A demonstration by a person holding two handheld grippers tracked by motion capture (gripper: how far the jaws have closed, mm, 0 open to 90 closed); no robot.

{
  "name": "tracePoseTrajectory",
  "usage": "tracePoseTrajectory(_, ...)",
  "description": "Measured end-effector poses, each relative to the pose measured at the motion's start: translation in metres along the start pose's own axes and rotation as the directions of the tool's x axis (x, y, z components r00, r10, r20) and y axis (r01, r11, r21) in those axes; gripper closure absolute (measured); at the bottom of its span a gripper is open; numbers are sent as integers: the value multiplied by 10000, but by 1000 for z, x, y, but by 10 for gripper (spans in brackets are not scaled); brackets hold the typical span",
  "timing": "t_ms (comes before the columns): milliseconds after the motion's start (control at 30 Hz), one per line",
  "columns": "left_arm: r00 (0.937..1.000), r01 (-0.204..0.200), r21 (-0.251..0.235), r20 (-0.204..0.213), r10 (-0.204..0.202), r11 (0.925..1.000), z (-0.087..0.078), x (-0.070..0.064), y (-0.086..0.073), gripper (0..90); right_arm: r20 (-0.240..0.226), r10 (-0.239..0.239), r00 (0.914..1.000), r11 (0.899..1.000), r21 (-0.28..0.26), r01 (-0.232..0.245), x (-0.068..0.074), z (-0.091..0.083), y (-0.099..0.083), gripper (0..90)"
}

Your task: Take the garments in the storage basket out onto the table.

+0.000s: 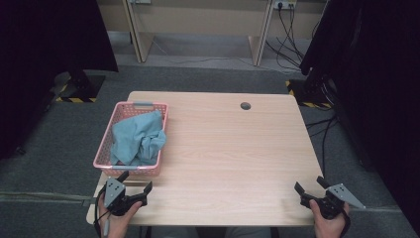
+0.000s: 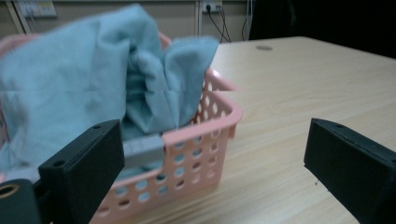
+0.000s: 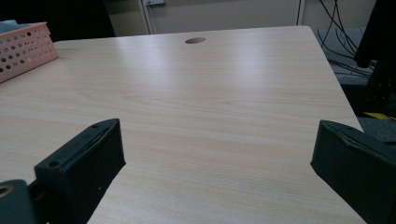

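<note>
1. You're at the start: both grippers sit at your edge of the table [image 1: 228,144], nothing held, and by my reading the cloth [image 1: 136,139] is what you're after.
2. The cloth lies crumpled in the pink basket [image 1: 101,148] on the table's left side, heaped above the rim and draped over its right wall.
3. Your left gripper [image 1: 136,182] rests just before the basket's near end, jaws wide apart, empty; in the left gripper view the cloth [image 2: 79,79] rises right ahead.
4. Your right gripper [image 1: 311,186] sits well apart from it at the near right corner, jaws likewise spread over bare wood.
5. The next move probably calls for lifting the left gripper over the rim and pinching a raised fold, not the basket wall.
6. Around you: pale wood tabletop with a small cable hole [image 1: 245,105] near the far edge, grey carpet, black curtains either side, cables at the far right.
</note>
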State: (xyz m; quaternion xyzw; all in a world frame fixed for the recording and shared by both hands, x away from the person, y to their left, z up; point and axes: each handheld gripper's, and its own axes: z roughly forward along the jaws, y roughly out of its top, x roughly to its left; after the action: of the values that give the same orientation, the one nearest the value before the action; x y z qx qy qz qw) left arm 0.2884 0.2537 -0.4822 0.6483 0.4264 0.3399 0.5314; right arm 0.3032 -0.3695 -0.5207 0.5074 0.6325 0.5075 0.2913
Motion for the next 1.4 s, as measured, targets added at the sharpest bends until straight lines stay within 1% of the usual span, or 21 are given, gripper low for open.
tracePoseTrajectory(33, 10000, -12, 174, -45, 13, 9998, 5, 4, 8, 43, -49, -21, 10000, 9998, 216, 22, -1, 2, 1, 15)
tracePoseTrajectory(67, 10000, -12, 174, -45, 13, 9998, 5, 4, 8, 43, -49, -21, 10000, 9998, 216, 22, -1, 2, 1, 15)
tracePoseTrajectory(100, 9999, -83, 247, -147, 87, 9997, 13, 9, 15, 43, 10, -95, 10000, 9995, 290, 94, 0, 4, 2, 15)
tracePoseTrajectory(133, 9999, -83, 247, -147, 87, 9997, 13, 9, 15, 44, 10, -95, 10000, 9995, 290, 94, 0, 4, 2, 15)
tracePoseTrajectory(167, 9999, -83, 247, -147, 87, 9997, 13, 9, 15, 44, 8, -236, 9997, 9991, 353, 235, 1, 4, 2, 15)
tracePoseTrajectory(200, 9998, -79, 263, -188, 84, 9996, 21, 14, 21, 44, 8, -236, 9997, 9991, 353, 235, 1, 4, 2, 15)
tracePoseTrajectory(233, 9998, -79, 263, -188, 84, 9996, 21, 14, 21, 48, 8, -236, 9997, 9991, 353, 235, 1, 4, 2, 15)
tracePoseTrajectory(267, 9996, -51, 387, -272, 62, 9992, 31, 20, 28, 48, 16, -324, 9995, 9986, 410, 324, 2, 5, 2, 15)
tracePoseTrajectory(367, 9996, -51, 387, -272, 62, 9992, 31, 20, 28, 48, 38, -410, 9992, 9982, 431, 408, 2, 6, 2, 15)
tracePoseTrajectory(400, 9994, -39, 531, -342, 57, 9986, 38, 24, 31, 48, 38, -410, 9992, 9982, 431, 408, 2, 6, 2, 15)
tracePoseTrajectory(500, 9992, -11, 632, -402, 37, 9980, 42, 26, 32, 49, 26, -407, 9992, 9983, 410, 405, 2, 6, 2, 15)
tracePoseTrajectory(533, 9988, -138, 789, -456, 175, 9968, 46, 28, 34, 49, 32, -393, 9992, 9985, 394, 391, 2, 6, 2, 15)
tracePoseTrajectory(633, 9983, -218, 846, -526, 263, 9962, 49, 30, 36, 51, 23, -428, 9991, 9982, 416, 426, 2, 6, 2, 15)
tracePoseTrajectory(733, 9975, -334, 1129, -582, 402, 9930, 57, 33, 42, 52, 16, -462, 9989, 9980, 431, 461, 3, 6, 2, 15)
tracePoseTrajectory(833, 9956, -612, 1442, -619, 708, 9877, 67, 36, 47, 52, -10, -439, 9990, 9982, 418, 439, 2, 6, 2, 15)
tracePoseTrajectory(900, 9946, -700, 1621, -639, 813, 9843, 73, 38, 49, 53, -14, -425, 9991, 9983, 393, 425, 2, 6, 2, 15)
tracePoseTrajectory(1167, 9908, -911, 1969, -810, 1088, 9762, 99, 51, 64, 56, -45, -453, 9990, 9983, 353, 454, 3, 5, 2, 15)
tracePoseTrajectory(1267, 9882, -1058, 2169, -861, 1270, 9704, 108, 57, 68, 61, -50, -459, 9989, 9983, 345, 461, 3, 5, 2, 15)
tracePoseTrajectory(1300, 9881, -1048, 2224, -868, 1268, 9693, 111, 59, 69, 64, -58, -456, 9989, 9984, 340, 458, 3, 5, 2, 15)
tracePoseTrajectory(1333, 9870, -1071, 2346, -923, 1318, 9662, 115, 62, 71, 66, -62, -453, 9990, 9984, 343, 455, 3, 5, 2, 15)
tracePoseTrajectory(1400, 9868, -1036, 2497, -953, 1309, 9628, 120, 66, 72, 68, -68, -458, 9989, 9984, 339, 460, 3, 5, 2, 15)
